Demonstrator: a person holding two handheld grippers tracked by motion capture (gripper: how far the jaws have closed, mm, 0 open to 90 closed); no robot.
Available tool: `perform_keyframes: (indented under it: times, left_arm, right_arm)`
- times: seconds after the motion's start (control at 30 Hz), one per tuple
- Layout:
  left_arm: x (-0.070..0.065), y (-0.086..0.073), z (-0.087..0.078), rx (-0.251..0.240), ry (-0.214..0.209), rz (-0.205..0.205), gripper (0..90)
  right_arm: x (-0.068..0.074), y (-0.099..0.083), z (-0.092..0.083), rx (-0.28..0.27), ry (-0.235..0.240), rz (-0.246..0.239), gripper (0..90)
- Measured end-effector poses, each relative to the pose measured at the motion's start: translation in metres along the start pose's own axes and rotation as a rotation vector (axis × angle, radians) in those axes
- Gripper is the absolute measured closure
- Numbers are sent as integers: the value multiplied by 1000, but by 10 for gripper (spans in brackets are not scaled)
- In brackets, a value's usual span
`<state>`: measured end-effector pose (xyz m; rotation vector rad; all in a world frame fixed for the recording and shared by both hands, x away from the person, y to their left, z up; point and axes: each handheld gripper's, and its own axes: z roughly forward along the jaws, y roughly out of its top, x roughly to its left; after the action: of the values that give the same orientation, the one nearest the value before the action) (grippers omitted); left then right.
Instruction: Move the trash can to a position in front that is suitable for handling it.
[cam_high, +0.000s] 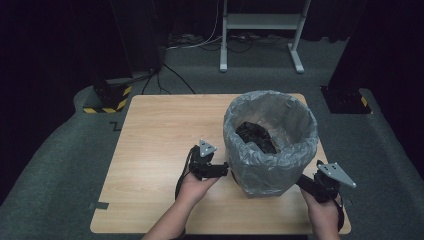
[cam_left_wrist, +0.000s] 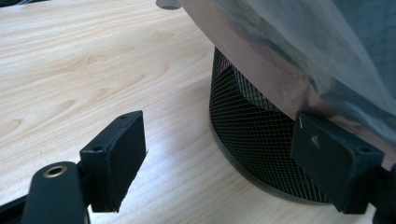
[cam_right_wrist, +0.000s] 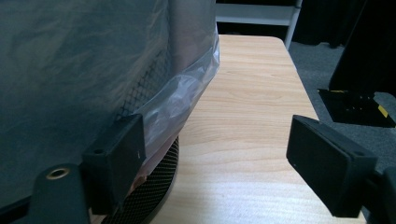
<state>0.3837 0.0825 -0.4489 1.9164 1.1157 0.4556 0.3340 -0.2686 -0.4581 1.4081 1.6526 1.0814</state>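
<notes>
Both grippers, left and right, stand with jaws apart, flanking the bin near the table's front right edge. Its bag liner looks thin and slippery; grip the stiff mesh wall instead.

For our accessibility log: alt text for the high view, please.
A black mesh wastebasket lined with a grey plastic bag stands on a wooden table. A person's left gripper and right gripper, jaws open, flank its base.
</notes>
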Motion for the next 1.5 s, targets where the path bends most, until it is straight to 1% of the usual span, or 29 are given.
perform_keyframes:
  times: [0.1, 0.17, 0.23, 0.27, 0.33, 0.4, 0.47, 0.5, 0.53, 0.63, 0.7, 0.73, 0.77, 0.8, 0.9, 1.03, 1.17, 1.2, 1.23, 1.27, 1.3, 1.33, 1.37, 1.4, 1.43, 1.47, 1.5]
  left_arm:
    - [1, 6, 7, 10, 13, -1, 179]
    - [2, 8, 9, 10, 14, -8, 180]
    - [3, 9, 11, 13, 8, -13, 179]
    - [3, 10, 12, 15, 12, -8, 178]
    - [3, 11, 12, 17, 14, -4, 177]
    - [3, 11, 13, 16, 15, -3, 175]
    - [5, 12, 15, 15, 13, -28, 174]
    - [5, 12, 16, 13, 13, -31, 176]
    - [4, 13, 16, 13, 18, -30, 177]
    - [4, 14, 18, 12, 29, -20, 176]
    - [2, 15, 16, 5, 55, 17, 176]
    - [2, 15, 16, 5, 55, 17, 174]
    - [1, 14, 15, -8, 46, 18, 166]
    - [2, 13, 14, -8, 39, 9, 157]
    - [5, 8, 11, -4, 44, 10, 153]
    - [11, -1, 3, 7, 53, 0, 149]
    - [19, -12, -13, -9, 49, -6, 148]
    - [19, -12, -13, -9, 49, -6, 148]
    - [22, -16, -18, -19, 47, -11, 148]
    - [25, -21, -25, -44, 43, -26, 148]
    - [27, -24, -28, -54, 41, -34, 148]
    - [27, -24, -28, -54, 41, -34, 147]
    - [30, -32, -33, -77, 35, -42, 147]
    - [31, -36, -36, -87, 36, -40, 147]
    - [32, -39, -39, -88, 42, -26, 147]
    - [32, -40, -42, -75, 41, -10, 146]
    - [33, -40, -45, -78, 38, -1, 142]
  right_arm:
    - [-3, 2, 5, 3, -3, 11, 197]
    - [-4, 4, 8, 5, -5, 3, 201]
    - [-7, 7, 13, 12, -10, -18, 203]
    - [-7, 8, 15, 18, -12, -15, 203]
    - [-9, 10, 19, 21, -19, -25, 204]
    - [-9, 10, 20, 20, -20, -19, 205]
    - [-9, 11, 24, 14, -26, -31, 210]
    - [-9, 12, 25, 13, -30, -39, 214]
    - [-9, 12, 26, 11, -34, -45, 218]
    - [-8, 15, 30, 15, -46, -38, 231]
    - [-7, 16, 33, 12, -52, -42, 238]
    - [-7, 16, 33, 10, -56, -44, 240]
    - [-6, 16, 34, 7, -58, -42, 241]
    - [-6, 16, 34, 6, -57, -40, 240]
    - [-7, 13, 33, 2, -48, -35, 225]
    - [-8, 9, 30, 8, -41, -23, 201]
    - [-8, 8, 24, -6, -32, -31, 193]
    - [-8, 8, 24, -6, -32, -31, 193]
    - [-8, 8, 22, -7, -27, -25, 191]
    - [-9, 8, 17, -16, -24, -34, 189]
    - [-9, 8, 16, -17, -23, -38, 187]
    - [-9, 8, 13, -23, -20, -41, 186]
    - [-9, 8, 10, -30, -19, -41, 184]
    - [-9, 9, 8, -34, -19, -44, 183]
    - [-9, 9, 5, -39, -18, -45, 183]
    - [-10, 9, 1, -48, -14, -44, 180]
    - [-10, 10, -4, -62, -13, -40, 179]
